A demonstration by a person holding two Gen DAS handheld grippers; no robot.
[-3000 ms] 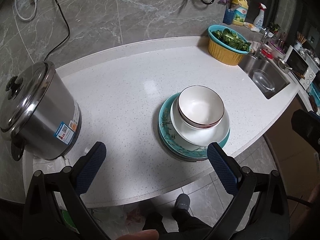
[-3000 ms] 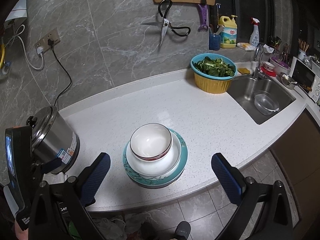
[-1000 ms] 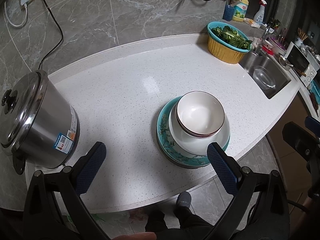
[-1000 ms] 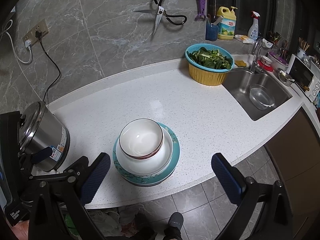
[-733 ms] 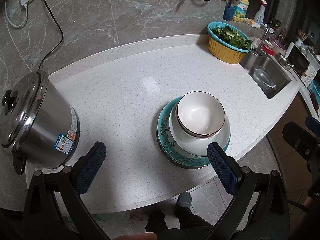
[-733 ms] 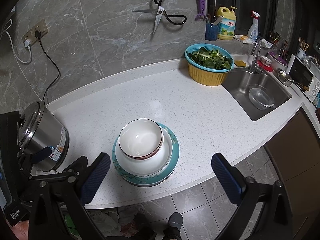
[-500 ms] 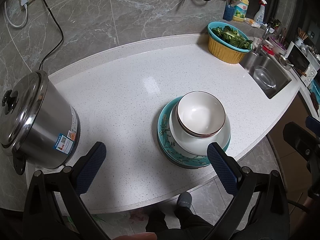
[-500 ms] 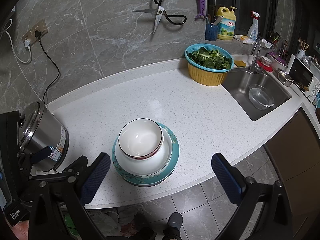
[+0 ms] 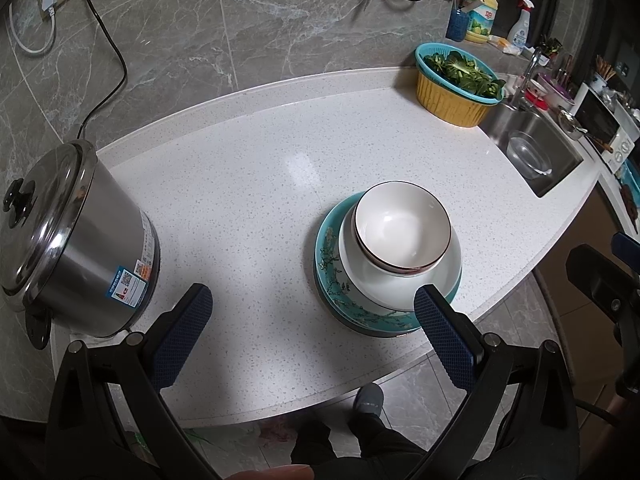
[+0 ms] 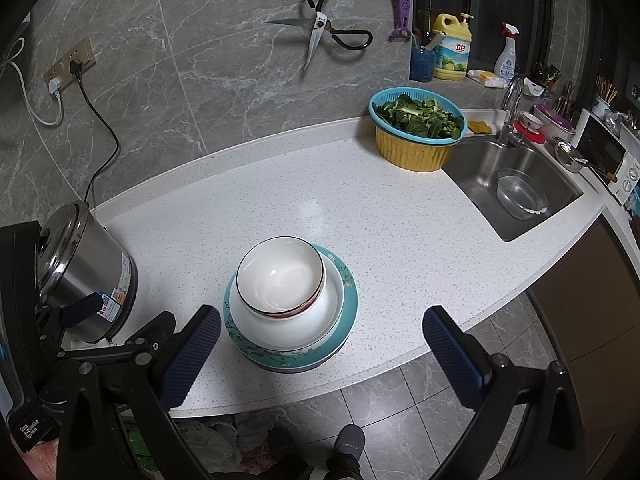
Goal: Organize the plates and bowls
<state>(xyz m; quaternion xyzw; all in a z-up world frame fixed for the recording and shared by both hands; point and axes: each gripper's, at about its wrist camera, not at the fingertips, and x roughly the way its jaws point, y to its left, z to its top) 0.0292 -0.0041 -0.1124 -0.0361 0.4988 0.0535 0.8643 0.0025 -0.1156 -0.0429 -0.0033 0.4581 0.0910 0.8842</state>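
Nearest in each wrist view, the left claw [image 9: 308,316] and the right claw [image 10: 320,336] both hang with their jaws spread wide and nothing between them, off the front edge of the white tabletop [image 10: 360,200]. Just beyond them sits the stack: a teal floral plate [image 10: 348,300] at the bottom, a wide white bowl [image 10: 328,312] on it, and a smaller white bowl with a dark rim [image 10: 280,278] nested on top, off-centre toward the left. The stack stands close to the tabletop's front edge, so a careless nudge from either claw could likely push it over, and the off-centre top bowl might tip if gripped by one rim. To the left stands a lidded steel pot [image 9: 72,240]. Farther back, a basket of greens [image 10: 418,132] sits beside the sink [image 10: 516,184].
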